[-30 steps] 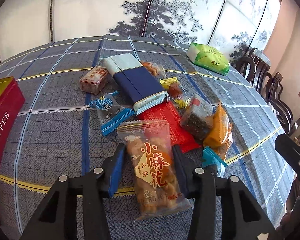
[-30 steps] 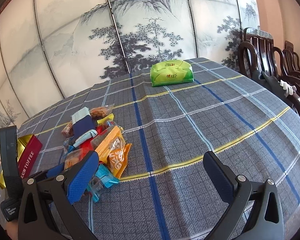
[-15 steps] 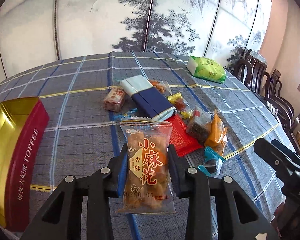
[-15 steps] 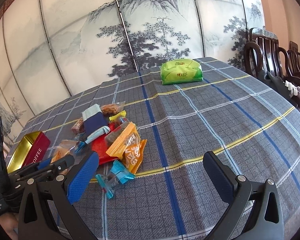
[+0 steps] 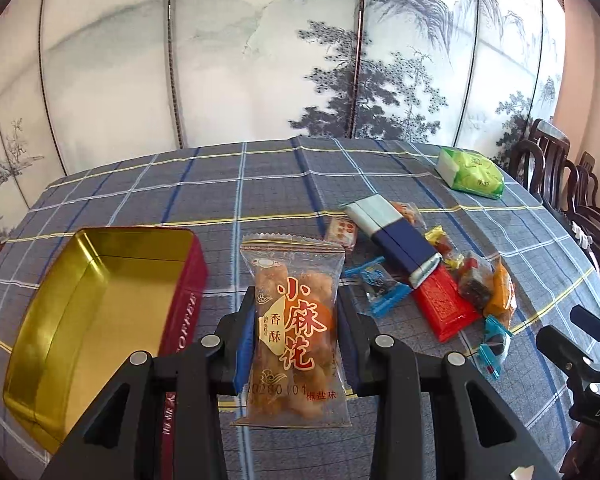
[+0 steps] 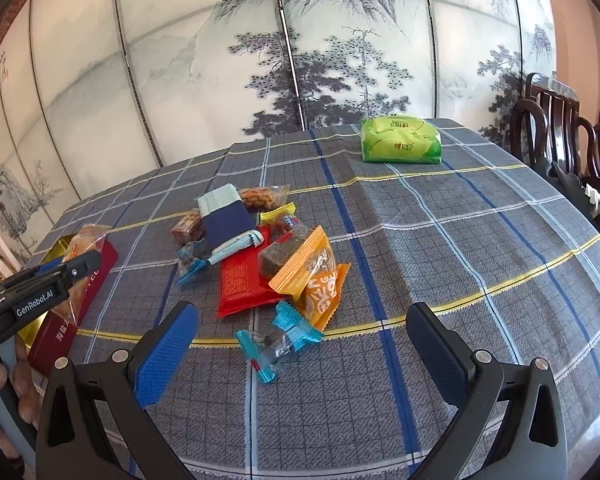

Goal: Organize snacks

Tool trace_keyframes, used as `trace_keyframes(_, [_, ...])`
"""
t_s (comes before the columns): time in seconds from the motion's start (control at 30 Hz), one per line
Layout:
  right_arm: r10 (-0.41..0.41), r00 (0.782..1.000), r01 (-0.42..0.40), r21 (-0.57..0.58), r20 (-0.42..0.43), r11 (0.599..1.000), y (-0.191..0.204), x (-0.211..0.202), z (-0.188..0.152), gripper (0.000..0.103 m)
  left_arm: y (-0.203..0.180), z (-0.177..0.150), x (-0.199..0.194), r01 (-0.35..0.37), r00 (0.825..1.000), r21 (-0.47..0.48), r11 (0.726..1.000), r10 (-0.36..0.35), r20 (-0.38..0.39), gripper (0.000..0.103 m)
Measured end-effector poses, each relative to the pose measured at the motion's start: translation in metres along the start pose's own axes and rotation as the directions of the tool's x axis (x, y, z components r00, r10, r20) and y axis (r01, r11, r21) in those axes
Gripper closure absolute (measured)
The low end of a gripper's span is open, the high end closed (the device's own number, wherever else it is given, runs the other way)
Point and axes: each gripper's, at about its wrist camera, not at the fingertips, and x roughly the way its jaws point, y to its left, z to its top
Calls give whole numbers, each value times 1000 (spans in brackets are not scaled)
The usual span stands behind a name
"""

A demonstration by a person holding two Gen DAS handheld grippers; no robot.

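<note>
While my left gripper [image 5: 296, 320] pinches the clear fried-twist packet [image 5: 294, 330] upright between its pads, lifted off the cloth, the open red toffee tin [image 5: 100, 300] sits just to its left. My right gripper [image 6: 300, 354] hangs spread wide and empty, the snack pile [image 6: 260, 252] lying just beyond its fingertips.
</note>
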Motion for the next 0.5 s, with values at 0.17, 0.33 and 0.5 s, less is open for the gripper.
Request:
trace_keyframes(0.17, [11, 1000, -11, -43, -13, 999, 19, 2, -1, 0, 32, -1, -10, -40, 999, -22, 999, 41, 15, 71])
trace_keyframes(0.33, [17, 1000, -18, -71, -15, 997, 30, 2, -3, 0, 61, -6, -22, -71, 997, -43, 997, 72, 24, 71])
trace_keyframes(0.5, [22, 999, -24, -77, -29, 997, 32, 5, -6, 0, 88, -9, -33, -107, 994, -44, 993, 109, 33, 71])
